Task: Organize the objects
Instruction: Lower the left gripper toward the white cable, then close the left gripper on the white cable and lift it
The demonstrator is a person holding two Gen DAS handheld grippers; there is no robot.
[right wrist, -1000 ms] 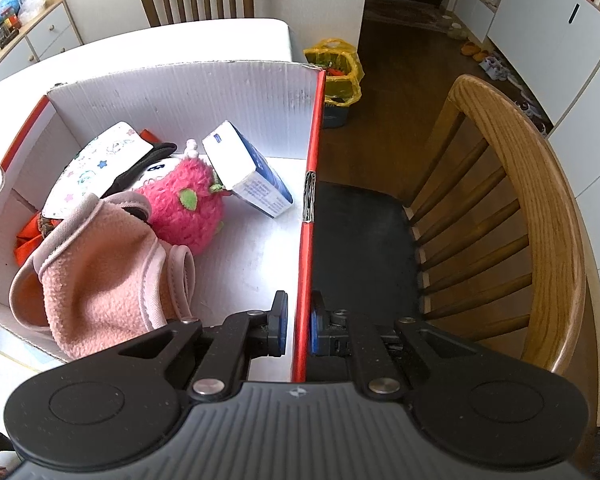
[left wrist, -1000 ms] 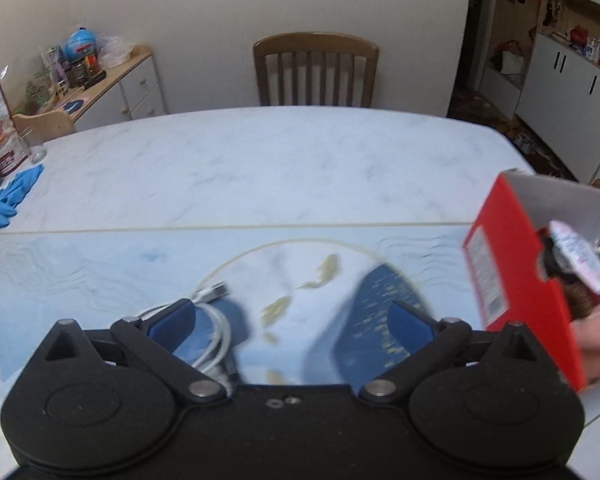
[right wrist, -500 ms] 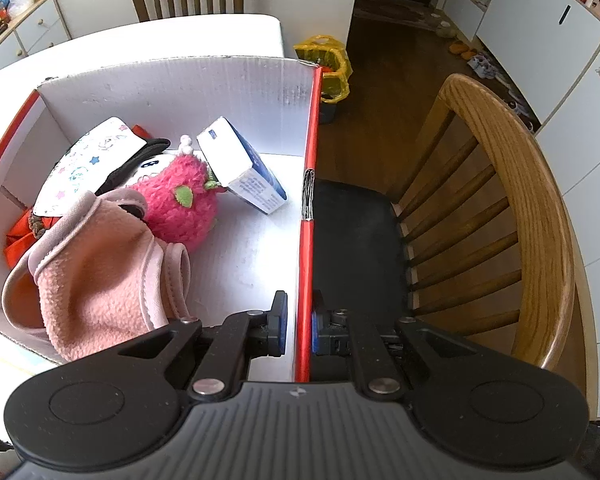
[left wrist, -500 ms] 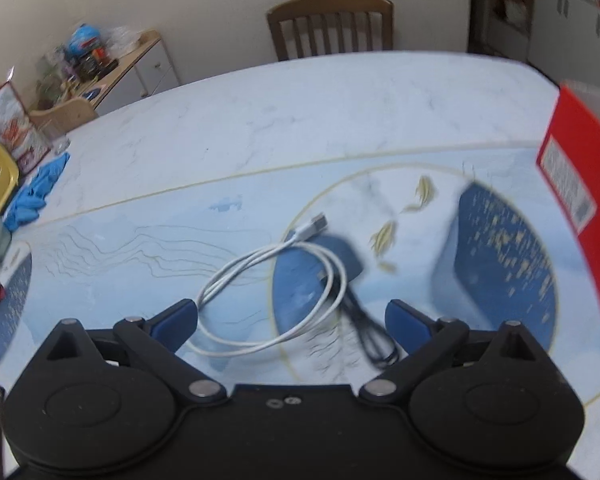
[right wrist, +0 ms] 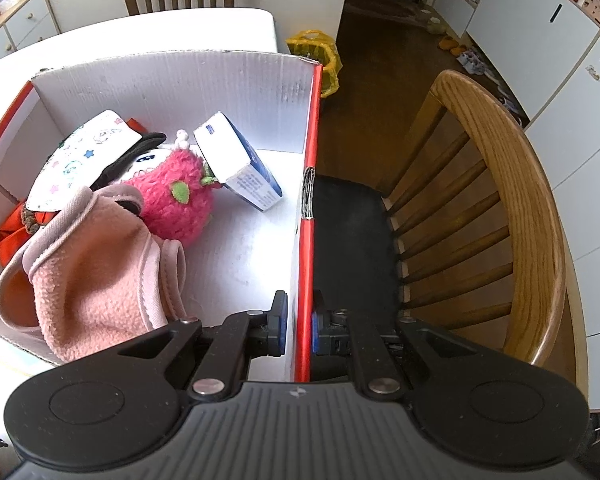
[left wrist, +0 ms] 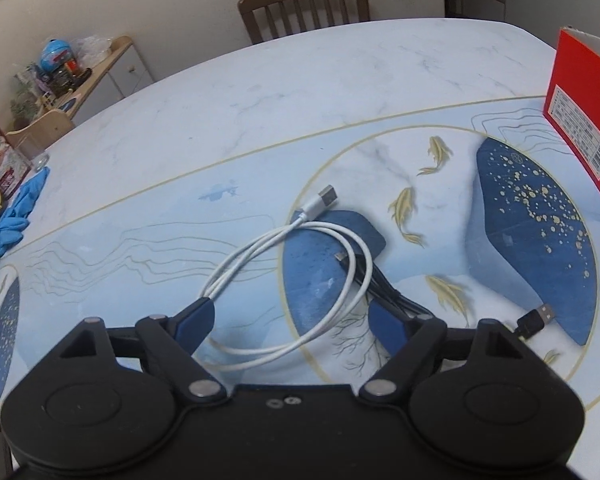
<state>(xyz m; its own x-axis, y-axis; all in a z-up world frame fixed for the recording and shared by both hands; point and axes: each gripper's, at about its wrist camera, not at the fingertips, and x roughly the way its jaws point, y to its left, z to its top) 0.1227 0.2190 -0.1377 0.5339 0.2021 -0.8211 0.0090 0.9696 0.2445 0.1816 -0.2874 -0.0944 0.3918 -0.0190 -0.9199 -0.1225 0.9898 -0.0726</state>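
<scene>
L gripper (left wrist: 292,320) spread wide over white cable (left wrist: 300,280) coiled on table (left wrist: 300,92), black cable (left wrist: 400,300) alongside. R gripper (right wrist: 298,326) clamps box (right wrist: 172,80) wall. Centre coil btwn pads, lower, pinch several loops tog.

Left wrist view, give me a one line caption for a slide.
Open left gripper poised over a coiled white USB cable and black cable on the patterned table, red box at right.

Cables (left wrist: 300,276) on table (left wrist: 300,92), left of box (left wrist: 580,116); chair (left wrist: 304,4) behind table.
</scene>
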